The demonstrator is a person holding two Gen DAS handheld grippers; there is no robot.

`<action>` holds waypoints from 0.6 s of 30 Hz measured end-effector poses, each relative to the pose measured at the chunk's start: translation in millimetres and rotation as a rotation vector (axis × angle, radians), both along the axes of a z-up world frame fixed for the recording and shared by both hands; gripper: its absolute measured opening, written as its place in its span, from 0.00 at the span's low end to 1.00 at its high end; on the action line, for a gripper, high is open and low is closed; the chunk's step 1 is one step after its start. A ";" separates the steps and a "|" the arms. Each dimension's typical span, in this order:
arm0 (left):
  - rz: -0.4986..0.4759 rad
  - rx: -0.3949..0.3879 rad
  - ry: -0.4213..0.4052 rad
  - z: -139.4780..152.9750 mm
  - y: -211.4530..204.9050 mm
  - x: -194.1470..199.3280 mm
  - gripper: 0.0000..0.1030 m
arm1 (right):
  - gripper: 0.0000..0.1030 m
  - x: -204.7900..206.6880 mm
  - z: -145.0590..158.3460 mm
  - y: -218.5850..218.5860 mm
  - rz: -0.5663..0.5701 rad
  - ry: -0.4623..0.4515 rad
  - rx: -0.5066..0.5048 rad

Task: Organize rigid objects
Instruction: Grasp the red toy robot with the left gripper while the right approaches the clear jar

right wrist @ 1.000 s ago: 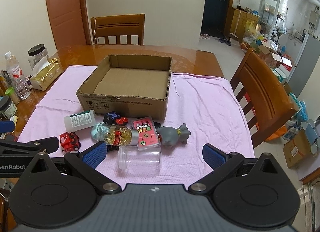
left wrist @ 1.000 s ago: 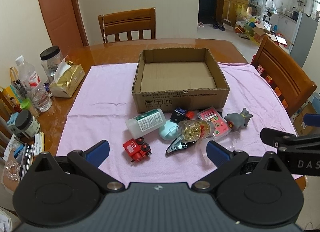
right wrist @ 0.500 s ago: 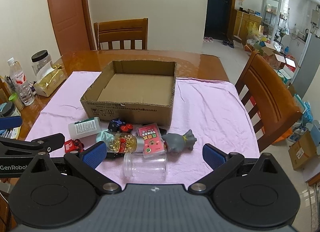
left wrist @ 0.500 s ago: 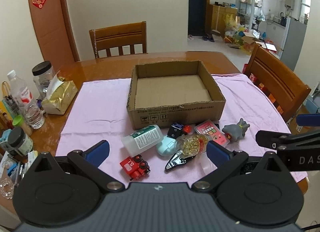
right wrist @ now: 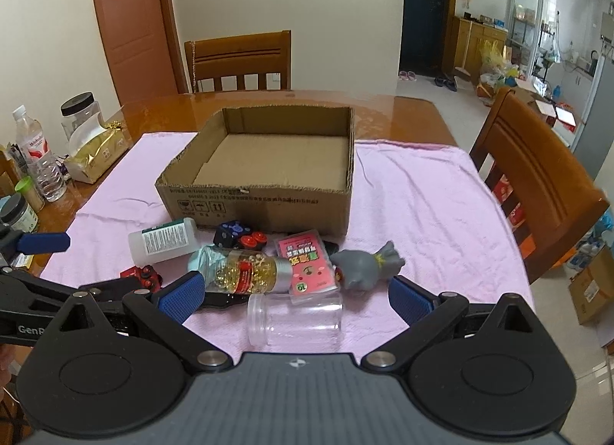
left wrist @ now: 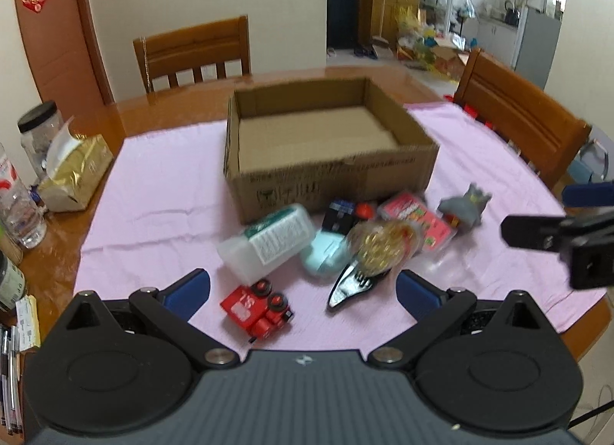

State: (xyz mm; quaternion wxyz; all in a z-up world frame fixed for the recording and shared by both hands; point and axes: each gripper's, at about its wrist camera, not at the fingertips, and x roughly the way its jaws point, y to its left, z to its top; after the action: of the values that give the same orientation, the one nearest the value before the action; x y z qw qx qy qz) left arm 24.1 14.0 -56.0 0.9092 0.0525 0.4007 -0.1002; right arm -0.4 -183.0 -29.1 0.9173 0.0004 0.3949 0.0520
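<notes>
An empty cardboard box (left wrist: 330, 176) (right wrist: 268, 199) stands on a pink cloth (left wrist: 161, 199) (right wrist: 422, 207). A pile lies before it: a white bottle (left wrist: 268, 245) (right wrist: 163, 239), a red toy truck (left wrist: 255, 310), a gold-capsule bottle (left wrist: 383, 243) (right wrist: 249, 270), a pink card pack (right wrist: 309, 262), a grey figure (left wrist: 464, 209) (right wrist: 364, 264), a black shiny piece (left wrist: 351, 283) and a clear jar (right wrist: 295, 320). My left gripper (left wrist: 303, 289) is open just short of the truck. My right gripper (right wrist: 293, 297) is open, with the clear jar between its fingers.
Wooden chairs stand at the far side (right wrist: 238, 61) and on the right (right wrist: 537, 184). A gold tissue pack (left wrist: 73, 172), a black-lidded jar (left wrist: 38, 130) and a water bottle (right wrist: 38, 157) crowd the table's left edge. Bare cloth lies to the right of the pile.
Both grippers have come lower and closer to the pile, which looms larger now. The left one has swung a little to the left. Nothing was taken hold of.
</notes>
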 end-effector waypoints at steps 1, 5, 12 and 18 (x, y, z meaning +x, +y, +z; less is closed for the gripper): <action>-0.002 0.005 0.012 -6.1 2.9 2.5 0.99 | 1.00 0.8 -4.3 0.1 0.002 0.003 0.006; -0.007 0.024 0.057 -30.9 16.6 14.9 0.99 | 1.00 5.8 -22.4 0.9 -0.009 0.034 0.013; -0.044 0.090 0.076 -59.5 25.5 39.6 0.99 | 1.00 12.4 -48.0 4.1 -0.038 0.105 0.017; -0.124 0.052 0.127 -80.8 28.8 56.9 0.99 | 1.00 17.6 -65.5 8.6 -0.051 0.162 0.004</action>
State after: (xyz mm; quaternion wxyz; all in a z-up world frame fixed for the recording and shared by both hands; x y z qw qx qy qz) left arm 81.0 42.8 -136.8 0.8725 0.0943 0.4558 -0.1490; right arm 17.2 -174.3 -94.7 0.8834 0.0163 0.4675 0.0291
